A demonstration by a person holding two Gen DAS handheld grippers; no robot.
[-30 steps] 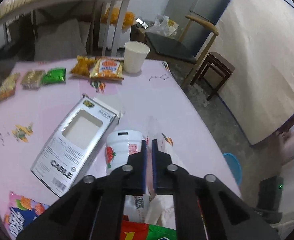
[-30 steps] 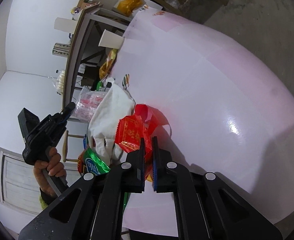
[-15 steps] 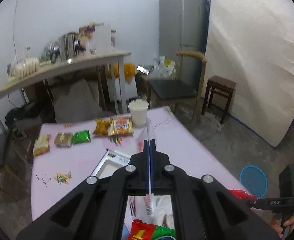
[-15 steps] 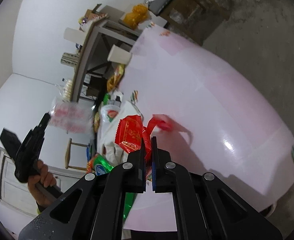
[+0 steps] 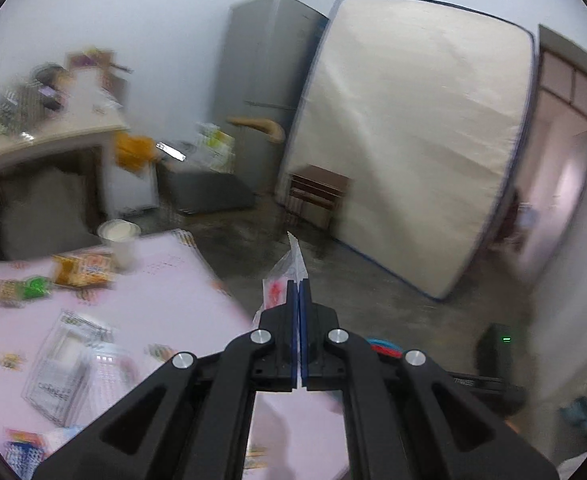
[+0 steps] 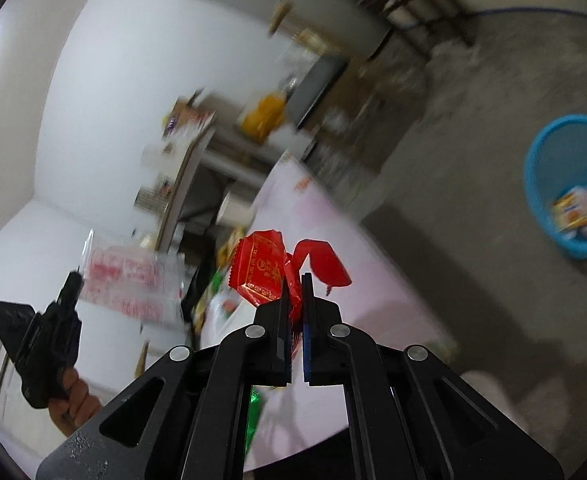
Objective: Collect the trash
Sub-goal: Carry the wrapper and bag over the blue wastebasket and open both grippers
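My left gripper point(image 5: 298, 285) is shut on a clear plastic wrapper with red print point(image 5: 289, 276), held in the air past the pink table's edge. That wrapper also shows in the right wrist view point(image 6: 133, 280), with the left gripper point(image 6: 73, 284) at its end. My right gripper point(image 6: 296, 280) is shut on a crumpled red wrapper with gold print point(image 6: 261, 268), lifted above the pink table point(image 6: 373, 280). A blue trash basket point(image 6: 533, 184) with some packets inside stands on the floor to the right.
On the pink table point(image 5: 165, 292) lie a white paper cup point(image 5: 119, 240), snack packets point(image 5: 81, 272) and a white windowed box point(image 5: 65, 364). A mattress point(image 5: 405, 140), a fridge point(image 5: 261, 80), a stool point(image 5: 317, 192) and a cluttered side table point(image 5: 45, 136) stand around.
Both grippers have lifted their wrappers off the table and swung right, away from the trash pile. The blue basket has come into the right wrist view.
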